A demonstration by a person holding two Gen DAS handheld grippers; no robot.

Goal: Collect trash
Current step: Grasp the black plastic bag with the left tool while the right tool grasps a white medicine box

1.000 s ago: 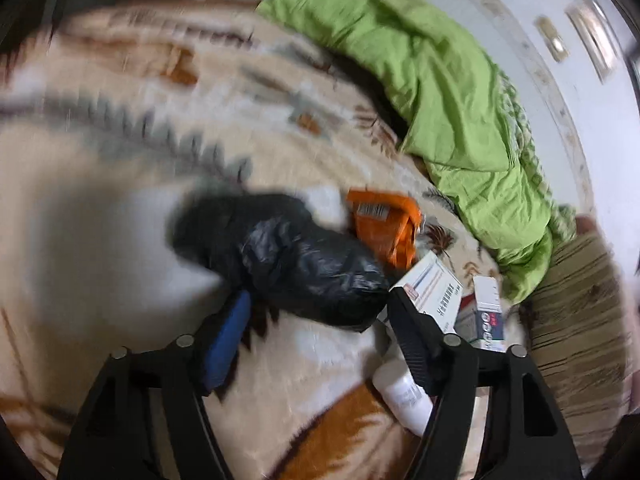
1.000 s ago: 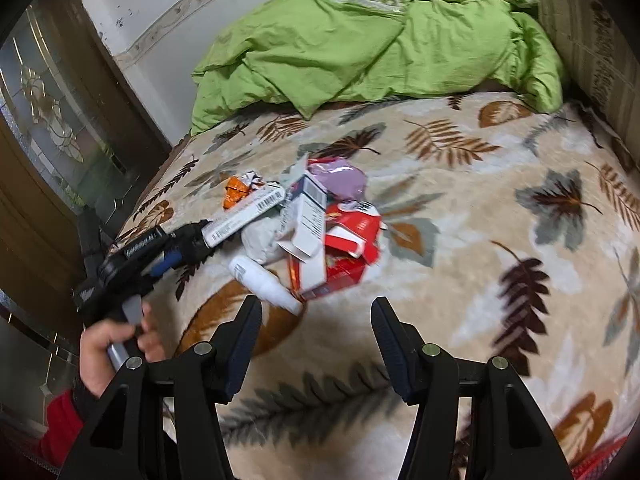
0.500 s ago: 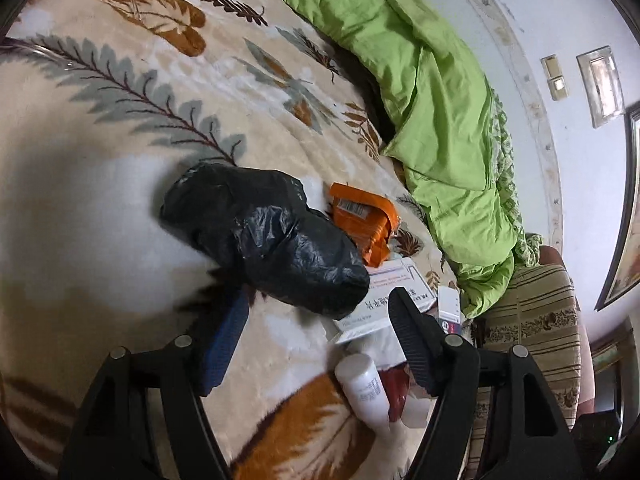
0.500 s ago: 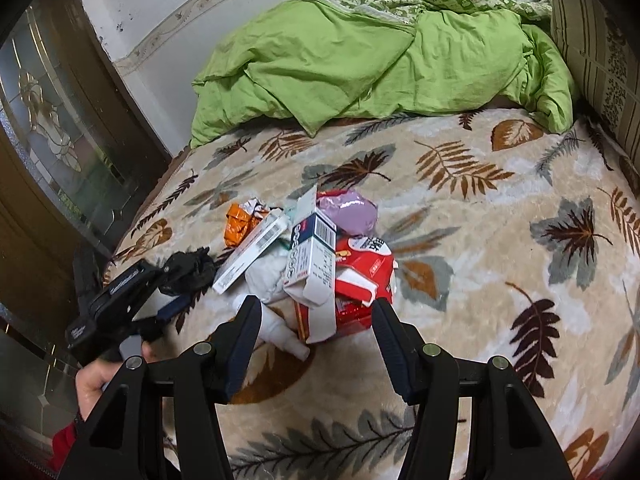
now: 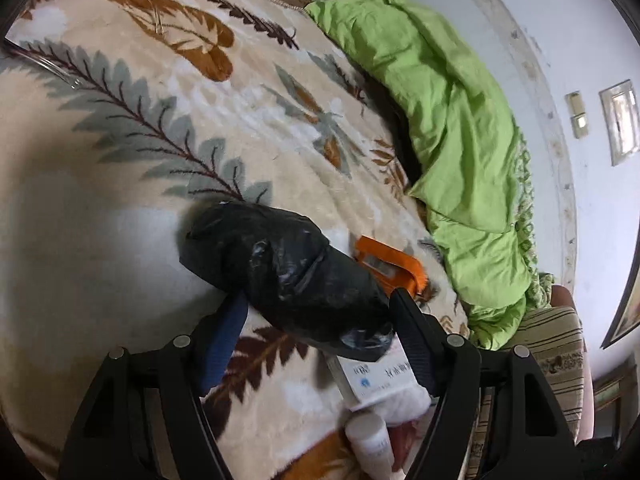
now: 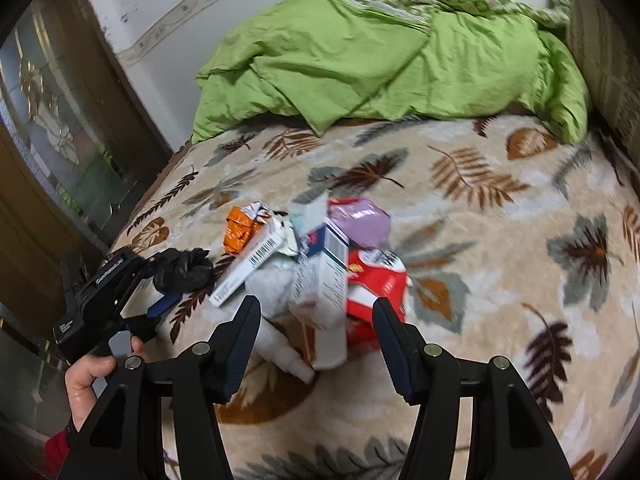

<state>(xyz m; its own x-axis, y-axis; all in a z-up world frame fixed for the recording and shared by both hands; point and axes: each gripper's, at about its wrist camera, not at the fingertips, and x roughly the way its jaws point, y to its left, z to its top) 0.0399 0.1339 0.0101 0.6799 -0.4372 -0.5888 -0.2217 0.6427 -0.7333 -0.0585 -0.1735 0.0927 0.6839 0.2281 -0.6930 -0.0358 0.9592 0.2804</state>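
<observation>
Beige blanket (image 6: 500, 264) with a leaf pattern covers the bed, and a crumpled green duvet (image 6: 360, 56) lies at the far end against the white wall. Near the middle of the blanket is a small heap of trash: an orange wrapper (image 6: 239, 229), a long white box (image 6: 250, 265) with a barcode, a white and blue carton (image 6: 326, 276), a red package (image 6: 376, 284), a purple wrapper (image 6: 366, 222) and a white bottle (image 6: 282, 346) lying on its side.

On the left side of the heap, the left gripper (image 5: 316, 320) has its fingers spread apart, and a crumpled black plastic bag (image 5: 288, 272) sits between them; it seems to touch the right finger, but whether the bag is really clamped I cannot tell. In the left wrist view the orange wrapper (image 5: 390, 262) is just behind the bag, and the white box (image 5: 378, 374) and the bottle (image 5: 370, 442) are below it.

The right gripper (image 6: 316, 340) is wide open and holds nothing; it hovers above the near edge of the heap, with the bottle and the carton between its fingers in the view
</observation>
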